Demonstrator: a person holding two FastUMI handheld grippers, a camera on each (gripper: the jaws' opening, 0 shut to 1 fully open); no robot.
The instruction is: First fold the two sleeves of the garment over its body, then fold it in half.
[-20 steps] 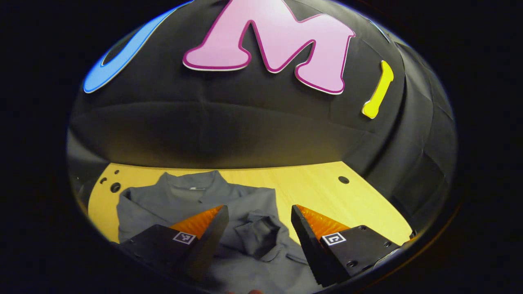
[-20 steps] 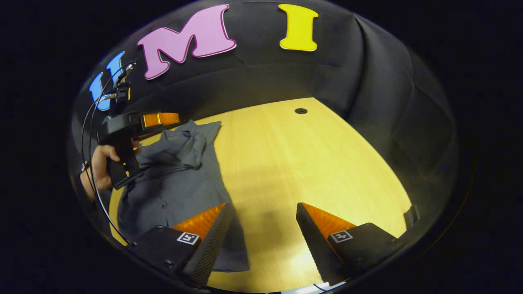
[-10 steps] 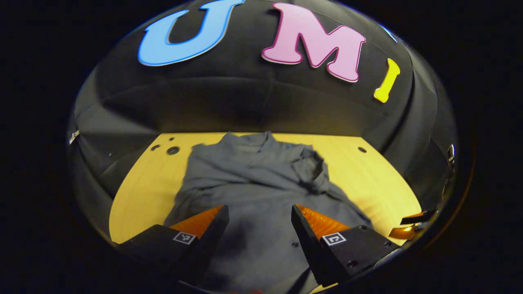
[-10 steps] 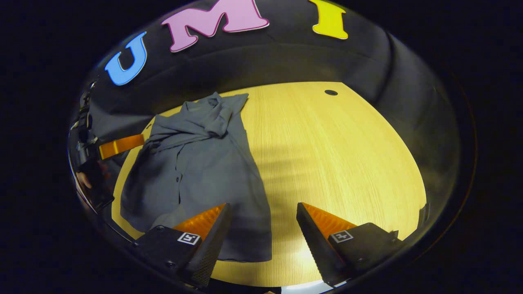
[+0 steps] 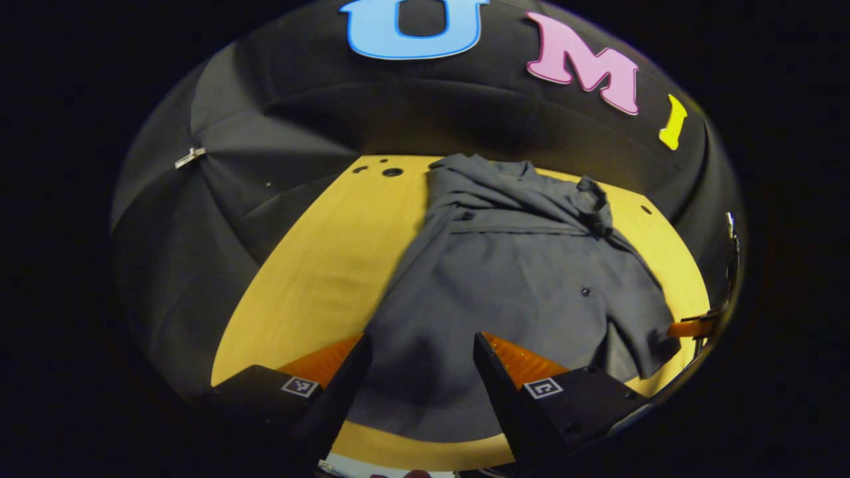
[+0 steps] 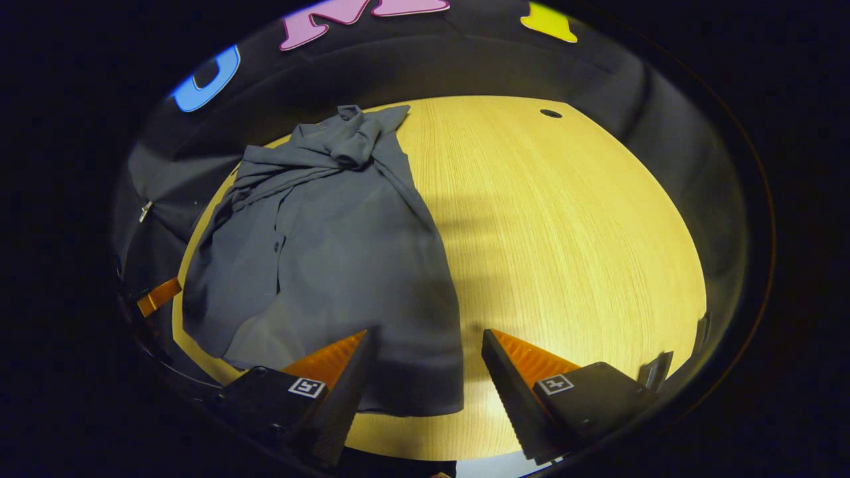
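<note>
Tongs (image 5: 420, 362) above rumpled grey shirt (image 5: 511, 279)

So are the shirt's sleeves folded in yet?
Yes: both sleeves lie bunched across the chest of the shirt; its body is spread, not yet halved.

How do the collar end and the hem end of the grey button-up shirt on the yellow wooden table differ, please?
The collar end of the grey button-up shirt is bunched, with fabric piled in creases; the hem end lies flat and smooth. The collar end sits at the table's far side, the hem end near both open grippers. Both rest on the table.
</note>
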